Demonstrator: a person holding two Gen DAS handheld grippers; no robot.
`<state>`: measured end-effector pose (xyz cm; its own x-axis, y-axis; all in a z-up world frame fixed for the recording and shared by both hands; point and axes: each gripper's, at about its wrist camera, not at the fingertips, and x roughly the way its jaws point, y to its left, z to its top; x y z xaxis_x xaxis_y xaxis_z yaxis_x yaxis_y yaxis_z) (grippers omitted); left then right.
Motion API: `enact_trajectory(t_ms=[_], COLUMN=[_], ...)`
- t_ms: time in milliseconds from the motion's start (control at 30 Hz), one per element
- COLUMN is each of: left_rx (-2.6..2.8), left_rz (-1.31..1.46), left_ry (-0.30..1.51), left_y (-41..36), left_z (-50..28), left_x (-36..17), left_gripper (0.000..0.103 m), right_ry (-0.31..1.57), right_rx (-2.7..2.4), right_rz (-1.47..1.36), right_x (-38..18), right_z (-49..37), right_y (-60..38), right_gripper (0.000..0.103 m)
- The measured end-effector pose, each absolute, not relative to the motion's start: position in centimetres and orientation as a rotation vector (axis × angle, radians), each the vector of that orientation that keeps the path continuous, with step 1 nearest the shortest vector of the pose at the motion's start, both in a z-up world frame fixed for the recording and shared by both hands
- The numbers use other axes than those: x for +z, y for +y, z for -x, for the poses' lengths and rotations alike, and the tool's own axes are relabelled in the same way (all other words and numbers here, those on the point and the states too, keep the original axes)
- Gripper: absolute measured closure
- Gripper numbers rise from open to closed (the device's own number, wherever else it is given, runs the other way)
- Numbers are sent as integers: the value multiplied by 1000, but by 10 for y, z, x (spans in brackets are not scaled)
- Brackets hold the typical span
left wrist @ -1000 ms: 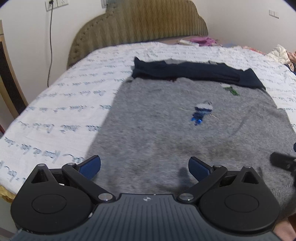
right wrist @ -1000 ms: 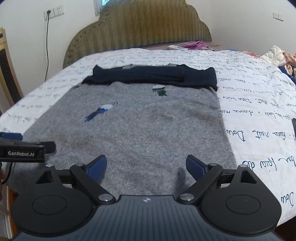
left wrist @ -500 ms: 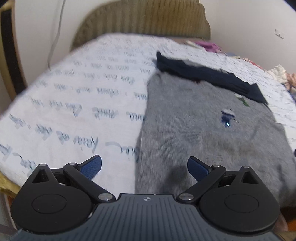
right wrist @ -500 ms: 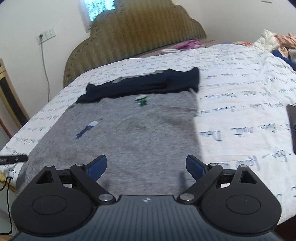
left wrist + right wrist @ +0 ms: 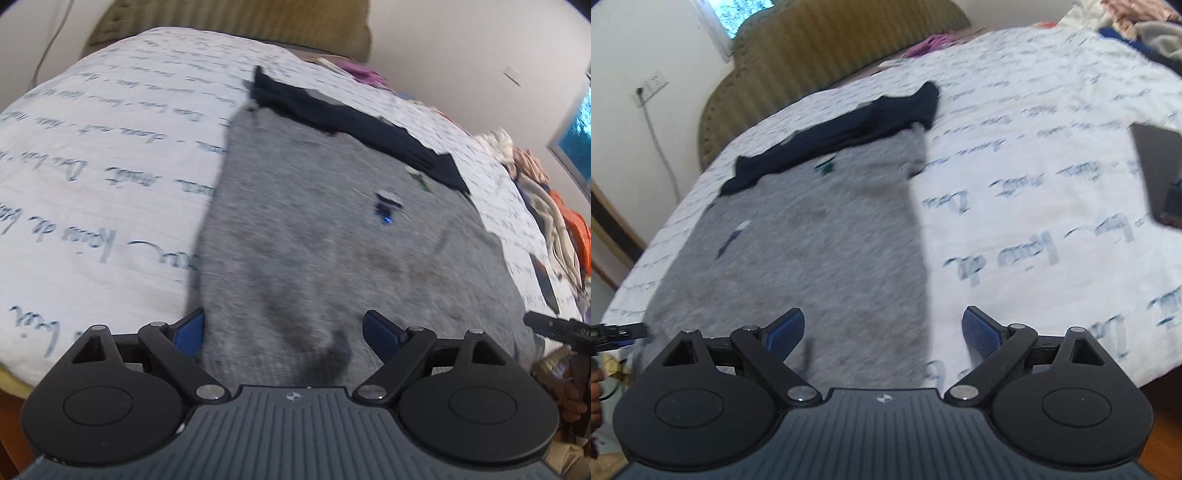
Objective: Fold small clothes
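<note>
With the grey sweater (image 5: 332, 258) lying flat on the bed (image 5: 92, 166), both the left gripper (image 5: 284, 330) and right gripper (image 5: 882, 328), spread and empty, should each pinch a near hem corner squarely before lifting together.

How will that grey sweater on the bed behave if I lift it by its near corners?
The grey sweater lies flat and follows the bedspread, so it will probably sag and drape between the two corners. Its fuzzy knit likely grips well rather than slipping. The dark folded part along its far edge may slide or unfold.
</note>
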<state>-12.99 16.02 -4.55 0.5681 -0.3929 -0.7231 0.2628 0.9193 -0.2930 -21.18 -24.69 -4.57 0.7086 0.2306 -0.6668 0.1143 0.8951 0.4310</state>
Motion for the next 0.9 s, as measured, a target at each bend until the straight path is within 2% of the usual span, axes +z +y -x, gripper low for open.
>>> enact_trajectory(t_ms=[200, 267, 333, 367, 400, 433, 467, 533, 600, 633, 900], left_rx=[-475, -514, -517, -510, -499, -492, -484, -462, -450, -447, -443], left_rz=[128, 120, 97, 77, 58, 44, 37, 33, 58, 69, 38], left_ry=[882, 885, 889, 887, 883, 883, 885, 893, 901, 901, 782], left_y=[137, 128, 118, 113, 109, 106, 105, 106, 109, 110, 93], left_z=[134, 135, 135, 135, 135, 136, 135, 134, 132, 132, 126], left_x=[-48, -48, -49, -50, -50, -50, -49, -49, -46, -44, -6], left_gripper=[16, 22, 34, 38, 47, 56, 61, 85, 89, 91, 92], right_ry=[809, 813, 810, 808, 809, 810, 808, 801, 795, 790, 695], right_rx=[252, 296, 322, 326, 326, 314, 296, 273, 261, 260, 289], right_rz=[-470, -429, -356, -334, -304, -261, -226, -194, -193, -203, -259], right_x=[-46, -44, -41, -40, -39, -39, -39, -39, -39, -38, -8], right_z=[202, 198, 194, 192, 190, 187, 186, 184, 186, 186, 173], right_y=[-200, -178, -157, -150, -143, -137, -134, -133, -138, -141, -159], right_gripper=[9, 9, 10, 13, 27, 45, 51, 73, 84, 89, 90])
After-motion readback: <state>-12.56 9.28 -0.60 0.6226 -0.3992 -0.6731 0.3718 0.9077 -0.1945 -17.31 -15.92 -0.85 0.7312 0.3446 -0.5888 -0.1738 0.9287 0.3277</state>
